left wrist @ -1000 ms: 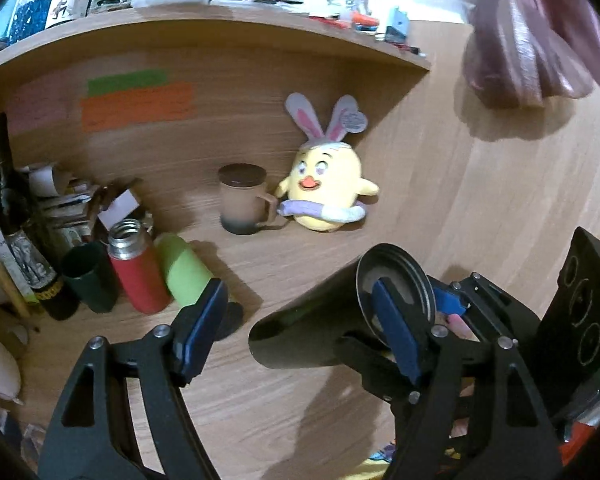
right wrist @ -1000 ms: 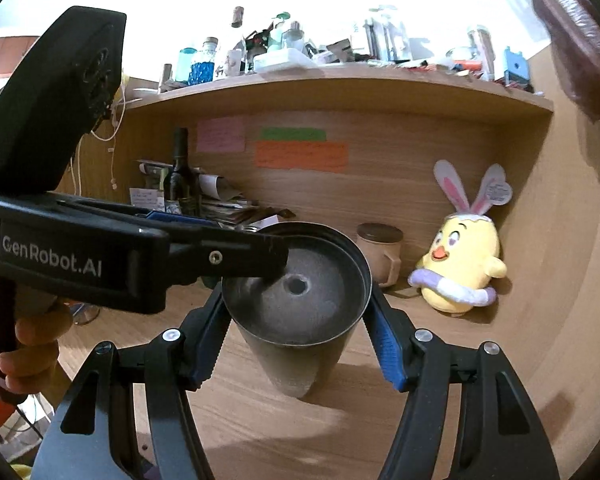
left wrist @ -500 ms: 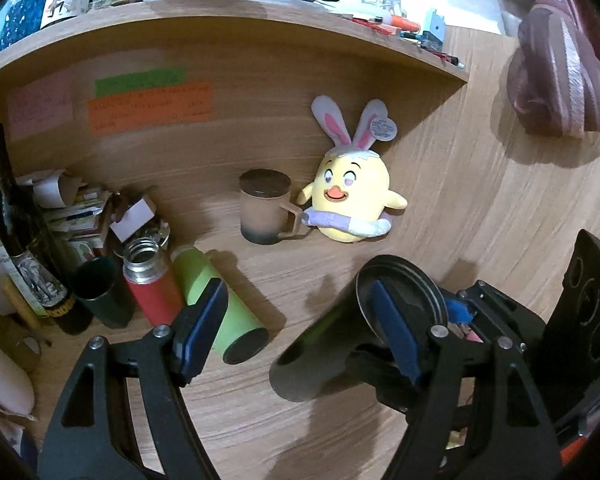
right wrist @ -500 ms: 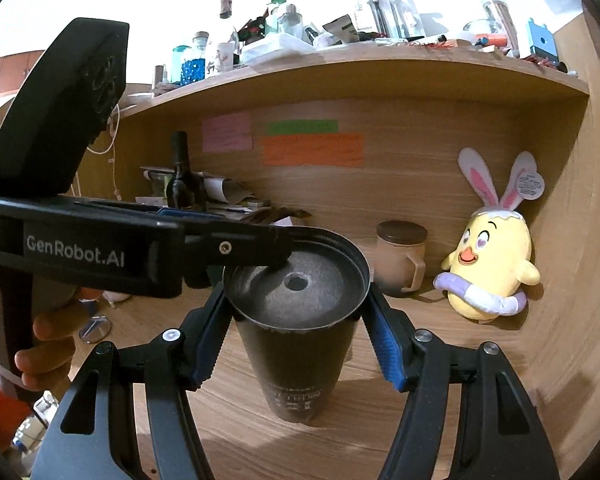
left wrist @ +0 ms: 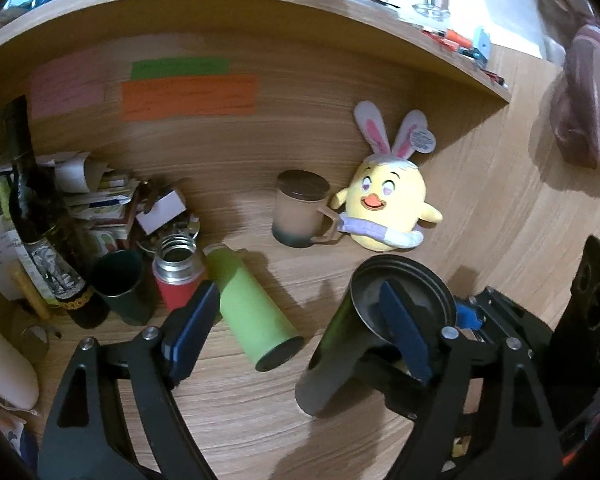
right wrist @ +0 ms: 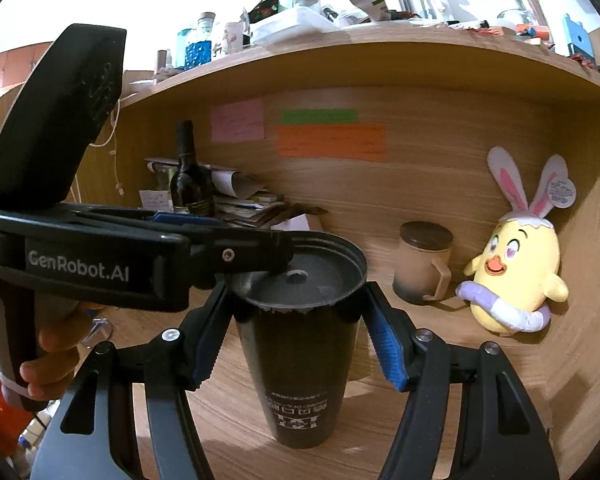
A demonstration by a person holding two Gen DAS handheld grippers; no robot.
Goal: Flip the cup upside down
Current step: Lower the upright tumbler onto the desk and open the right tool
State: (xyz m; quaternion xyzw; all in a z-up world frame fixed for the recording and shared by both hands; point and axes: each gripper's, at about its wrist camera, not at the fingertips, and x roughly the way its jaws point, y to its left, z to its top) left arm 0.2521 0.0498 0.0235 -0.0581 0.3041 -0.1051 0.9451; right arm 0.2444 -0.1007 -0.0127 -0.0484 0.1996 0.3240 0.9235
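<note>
The dark cup [right wrist: 300, 364] stands upside down on the wooden desk, base up, its print inverted. In the left wrist view the cup [left wrist: 340, 352] leans left at lower right. My right gripper [right wrist: 296, 340] is open, its blue pads [right wrist: 384, 344] on either side of the cup's upper body with small gaps. My left gripper [left wrist: 296, 328] is open wide; its right finger [left wrist: 404, 332] rests on the cup's base, and the same finger [right wrist: 236, 256] shows from the left in the right wrist view.
A lying green tumbler [left wrist: 252, 308], a red flask [left wrist: 176, 276], a dark green cup [left wrist: 120, 284] and a wine bottle [left wrist: 40, 224] crowd the left. A lidded mug [left wrist: 300, 208] and a yellow plush chick [left wrist: 388, 200] stand at the back wall under a shelf.
The cup has come down from a tilted, lifted pose to stand upside down on the desk. The right gripper's pads have drawn slightly off its sides.
</note>
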